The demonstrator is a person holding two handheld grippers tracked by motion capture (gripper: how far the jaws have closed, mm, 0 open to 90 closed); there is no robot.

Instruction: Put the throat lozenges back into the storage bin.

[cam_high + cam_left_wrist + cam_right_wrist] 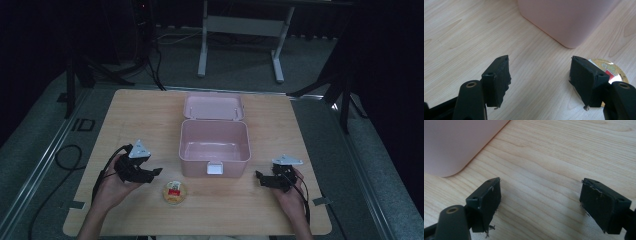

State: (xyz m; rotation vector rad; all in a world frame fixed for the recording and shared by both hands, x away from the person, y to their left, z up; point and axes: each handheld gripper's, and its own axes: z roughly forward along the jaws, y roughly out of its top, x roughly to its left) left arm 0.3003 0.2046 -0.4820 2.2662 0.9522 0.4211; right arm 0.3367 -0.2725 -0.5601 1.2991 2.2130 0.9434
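Left claw (152,172) hovers with jaws apart and empty just beside the small round gold-lidded tub (175,192), which sits on the surface (125,115) before the open pink box (215,142); right claw (260,176), also apart, waits clear.

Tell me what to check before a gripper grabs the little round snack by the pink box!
1. Pink box lid open: ok.
2. Box inside looks bare, room for the snack: ok.
3. Round snack lies free on the table, in front of the box: ok.
4. Left gripper jaws apart, nothing between them: ok.
5. Snack lined up between the left jaws: not ok, it lies behind one jaw in the left gripper view.
6. Right gripper open and away from the snack: ok.
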